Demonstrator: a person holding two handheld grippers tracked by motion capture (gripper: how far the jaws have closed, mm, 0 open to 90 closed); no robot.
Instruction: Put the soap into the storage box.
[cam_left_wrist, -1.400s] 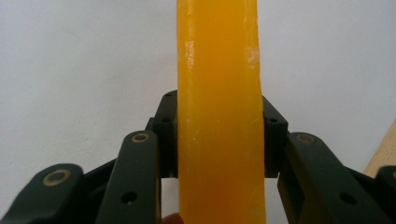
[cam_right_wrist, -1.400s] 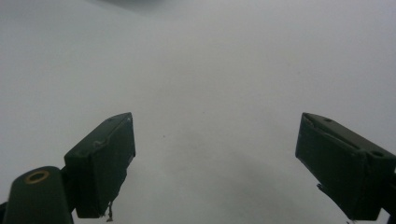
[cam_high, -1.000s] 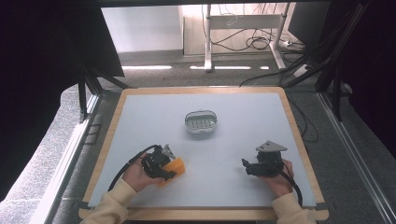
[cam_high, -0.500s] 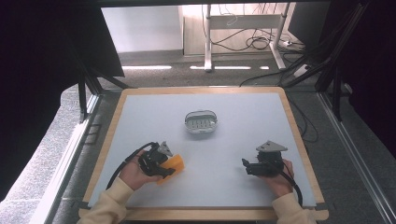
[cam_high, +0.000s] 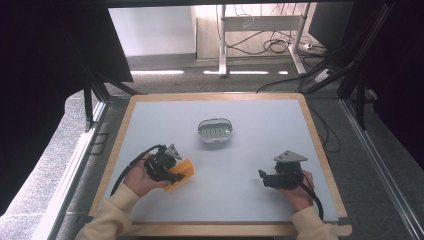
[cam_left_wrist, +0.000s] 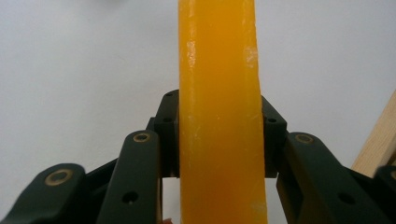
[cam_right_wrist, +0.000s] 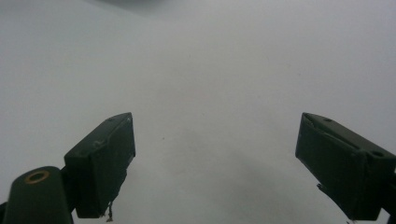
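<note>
An orange block (cam_high: 182, 173) is clamped edge-on in my left gripper (cam_high: 172, 172) at the table's front left. In the left gripper view the orange block (cam_left_wrist: 218, 93) stands tall between the black pads (cam_left_wrist: 169, 135), which press on both its sides; my left gripper (cam_left_wrist: 219, 135) is shut on it and held just above the white surface. At the front right, my right gripper (cam_high: 262, 177) rests low, pointing left. In its own view my right gripper (cam_right_wrist: 215, 154) is open, with bare table between the jaws. A grey oval dish (cam_high: 216, 130) sits mid-table, apart from both.
The white table top (cam_high: 260, 120) has a wooden rim (cam_high: 215, 95), and the wooden rim (cam_left_wrist: 379, 140) also crosses the left gripper view at the right. Black cables trail from both grippers. Dark floor, frame posts and a desk with wires lie beyond the far edge.
My left hand has lifted the orange block slightly and shifted it a little away from the front edge. The right gripper and the dish have stayed put.
</note>
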